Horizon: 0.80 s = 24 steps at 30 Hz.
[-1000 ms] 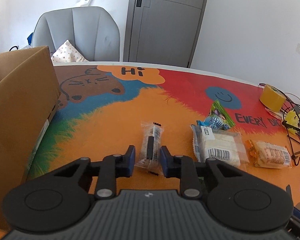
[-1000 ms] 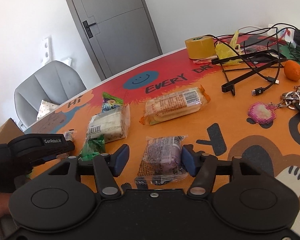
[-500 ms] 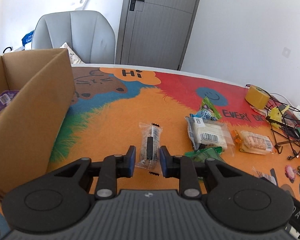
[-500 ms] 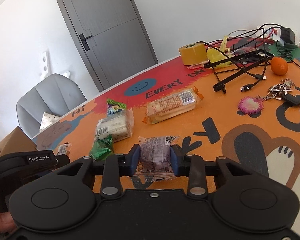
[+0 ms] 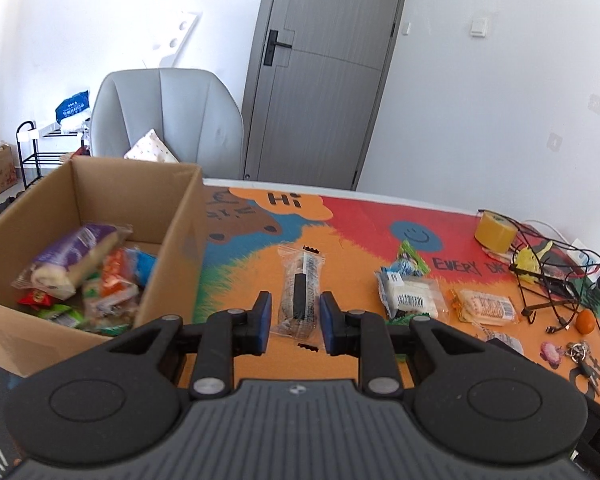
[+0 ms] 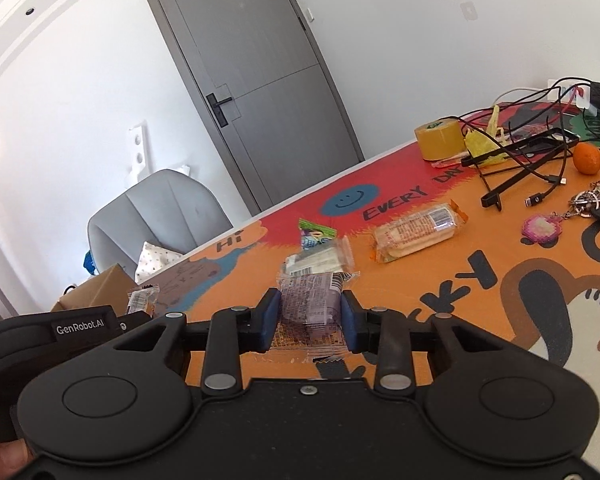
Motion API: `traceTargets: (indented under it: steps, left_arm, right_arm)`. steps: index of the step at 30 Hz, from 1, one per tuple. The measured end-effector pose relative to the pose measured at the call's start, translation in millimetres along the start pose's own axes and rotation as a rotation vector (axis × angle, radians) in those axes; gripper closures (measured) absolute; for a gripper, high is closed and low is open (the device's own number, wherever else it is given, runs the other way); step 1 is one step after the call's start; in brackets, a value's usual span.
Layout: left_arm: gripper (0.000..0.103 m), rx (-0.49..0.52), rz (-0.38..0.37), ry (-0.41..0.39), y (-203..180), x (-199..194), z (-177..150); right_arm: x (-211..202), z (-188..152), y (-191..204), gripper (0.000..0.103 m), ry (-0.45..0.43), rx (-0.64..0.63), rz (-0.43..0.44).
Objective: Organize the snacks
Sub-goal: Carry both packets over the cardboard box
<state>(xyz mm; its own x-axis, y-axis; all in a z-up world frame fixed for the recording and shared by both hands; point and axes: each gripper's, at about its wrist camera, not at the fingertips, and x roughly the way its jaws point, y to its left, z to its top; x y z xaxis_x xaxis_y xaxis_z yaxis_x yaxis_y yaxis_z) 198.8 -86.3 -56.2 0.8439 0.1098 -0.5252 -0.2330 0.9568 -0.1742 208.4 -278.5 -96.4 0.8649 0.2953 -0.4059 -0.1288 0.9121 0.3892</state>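
My left gripper (image 5: pixel 293 308) is shut on a clear-wrapped dark snack bar (image 5: pixel 300 292), held above the colourful table mat (image 5: pixel 240 280). Just to its left stands an open cardboard box (image 5: pixel 172 240) holding several snack packets (image 5: pixel 80 256). The right gripper (image 6: pixel 310 312) is shut on a purple snack packet (image 6: pixel 310 304), lifted off the mat. On the table lie a white packet (image 6: pixel 320 260), a green-topped candy bag (image 6: pixel 314 234) and an orange-ended cracker packet (image 6: pixel 416 232).
At the table's right are a tape roll (image 5: pixel 494 232), a tangle of cables on a black stand (image 5: pixel 548 280), an orange fruit (image 5: pixel 585 321) and keys (image 5: pixel 580 354). Behind the box stands a grey chair (image 5: pixel 168 120).
The right jaws closed on the purple packet and raised it. My left gripper rose with its bar and moved toward the box, whose inside now shows.
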Motion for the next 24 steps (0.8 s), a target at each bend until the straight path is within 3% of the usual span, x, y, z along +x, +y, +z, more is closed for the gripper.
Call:
traceTargets:
  steps: [13,24]
  left_arm:
    - [0.079,-0.037,0.014,-0.109,33.7,-49.3,23.8]
    - [0.079,-0.094,0.05,-0.155,76.3,-71.2,33.7]
  right_arm:
    - [-21.7,5.4,39.0,0.07,-0.046,-0.046,0.084]
    - [-23.1,6.0,72.6,0.07,-0.051,-0.087,0.146]
